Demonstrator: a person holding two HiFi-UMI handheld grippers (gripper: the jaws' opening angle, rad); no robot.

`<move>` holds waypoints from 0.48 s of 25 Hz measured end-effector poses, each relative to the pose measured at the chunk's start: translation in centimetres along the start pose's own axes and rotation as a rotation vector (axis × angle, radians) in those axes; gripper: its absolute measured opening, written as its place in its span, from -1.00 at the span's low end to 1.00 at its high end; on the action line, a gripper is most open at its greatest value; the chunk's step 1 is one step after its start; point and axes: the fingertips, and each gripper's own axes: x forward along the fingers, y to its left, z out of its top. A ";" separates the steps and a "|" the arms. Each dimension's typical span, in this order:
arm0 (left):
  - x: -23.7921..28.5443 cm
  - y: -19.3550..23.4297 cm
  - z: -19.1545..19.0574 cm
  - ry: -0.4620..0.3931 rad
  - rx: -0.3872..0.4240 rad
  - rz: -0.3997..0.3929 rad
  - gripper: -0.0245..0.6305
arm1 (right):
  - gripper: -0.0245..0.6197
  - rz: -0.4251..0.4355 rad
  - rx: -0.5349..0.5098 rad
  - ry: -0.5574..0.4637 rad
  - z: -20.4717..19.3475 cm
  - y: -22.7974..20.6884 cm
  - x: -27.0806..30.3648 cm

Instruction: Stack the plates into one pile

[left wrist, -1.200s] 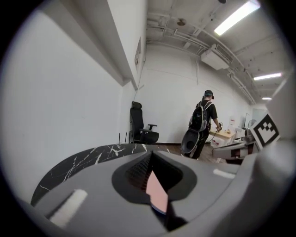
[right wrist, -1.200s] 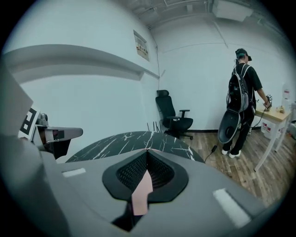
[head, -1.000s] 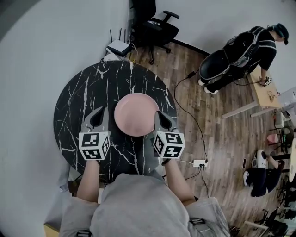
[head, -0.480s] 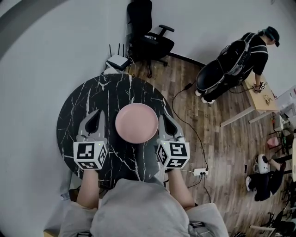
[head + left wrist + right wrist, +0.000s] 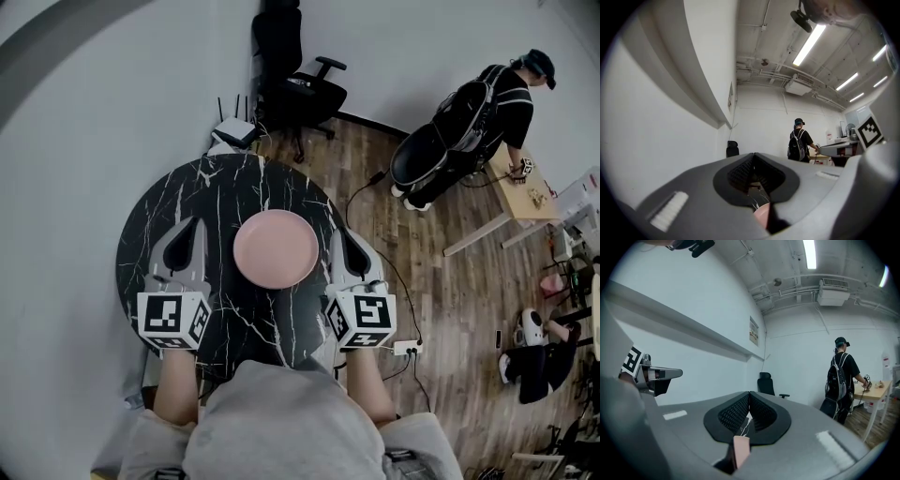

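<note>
Pink pile (image 5: 276, 248): plate count unclear

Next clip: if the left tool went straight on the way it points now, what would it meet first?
Probably nothing nearby. The shut left tool points across bare table, with the pink plate off to its right; the way looks free to the table's far edge. Its height is unclear.

Dim, fisheye-warped frames; bright ceiling tubes (image 5: 809, 43) glare overhead.
</note>
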 end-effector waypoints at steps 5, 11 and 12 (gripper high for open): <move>-0.6 -0.4 1.8 -0.029 0.003 -0.013 -0.74 | -0.91 -0.008 -0.036 -0.042 1.9 0.1 -1.3; -0.8 -0.6 2.5 -0.052 0.000 -0.030 -0.74 | -0.91 -0.033 -0.057 -0.069 2.9 0.0 -2.2; -0.8 -0.7 2.7 -0.056 0.002 -0.033 -0.74 | -0.91 -0.036 -0.061 -0.071 3.0 0.0 -2.3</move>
